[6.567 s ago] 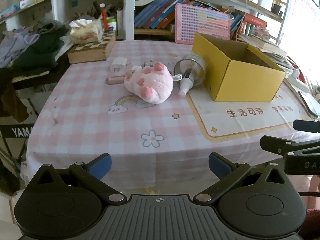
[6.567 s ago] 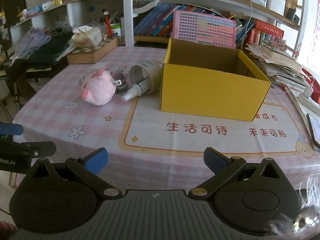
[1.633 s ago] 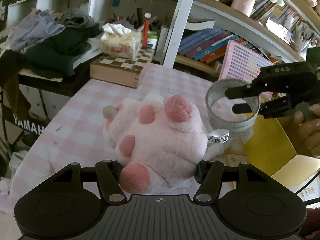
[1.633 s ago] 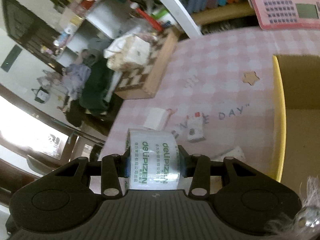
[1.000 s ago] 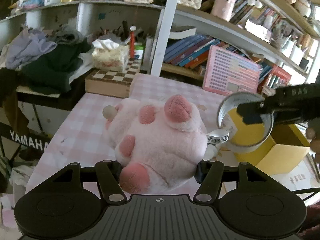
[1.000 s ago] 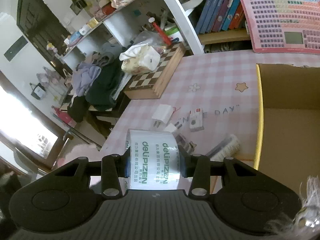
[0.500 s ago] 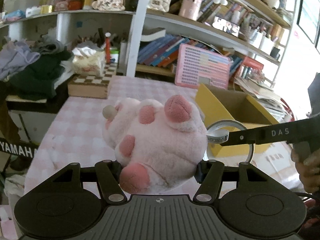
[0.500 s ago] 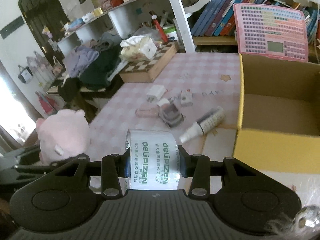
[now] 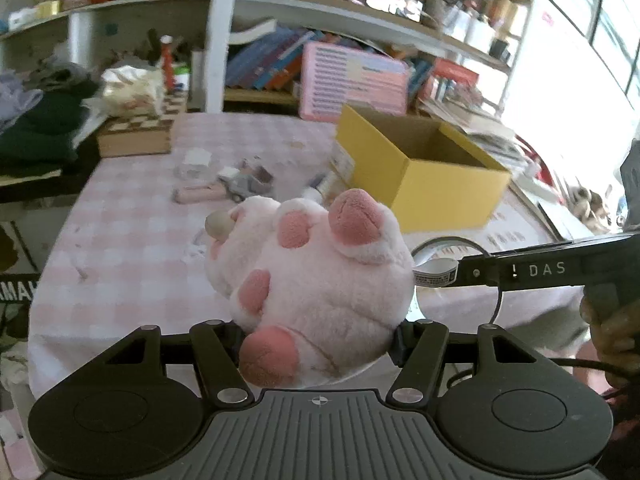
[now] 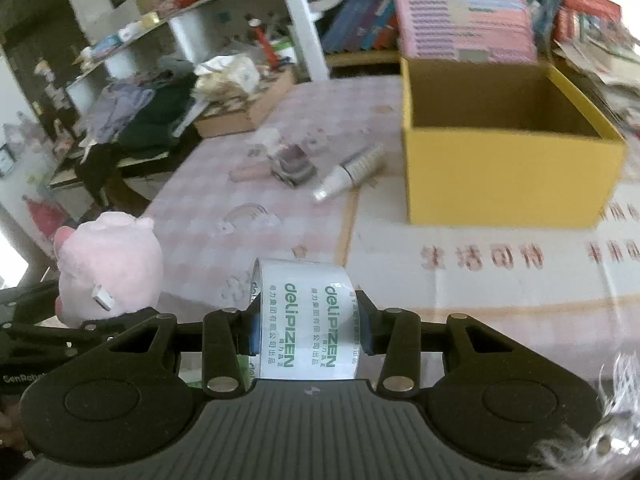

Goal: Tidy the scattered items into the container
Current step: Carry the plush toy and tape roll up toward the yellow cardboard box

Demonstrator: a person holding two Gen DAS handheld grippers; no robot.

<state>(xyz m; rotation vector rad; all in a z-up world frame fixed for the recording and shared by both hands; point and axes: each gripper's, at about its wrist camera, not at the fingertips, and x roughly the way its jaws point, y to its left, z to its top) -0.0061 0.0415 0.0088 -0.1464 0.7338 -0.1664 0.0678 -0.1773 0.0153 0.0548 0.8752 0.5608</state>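
**Both loads airborne, box ahead**

At near edge of table: left gripper (image 9: 320,328) pinching pink plush toy (image 9: 316,276), paw pads facing cam, toy bulging well above fingers. Right gripper (image 10: 306,332) clamped on tape roll (image 10: 306,320), roll axis running fwd, printed face toward cam. Both carried clear of tablecloth (image 10: 280,120), side by side; roll just right of plush in left view.

Key relation: yellow box (image 10: 504,160) lies ahead and to the right of both jaws, open top up, apparently empty. Right hand judged nearer to it, so tape likely first in; plush needs to cross further rightward.

Room: mat stretch between grippers and box front wall bare, approach open. Box rim to be cleared from above; opening looks ample for either item.

Further out, left of box: spray bottle (image 10: 352,170) lying tilted, nozzle toward cam, near box's left wall; small dark item (image 10: 294,164) and pink tube (image 10: 250,172) beside it, unsorted. Beyond: chessboard case (image 9: 140,136), shelves.
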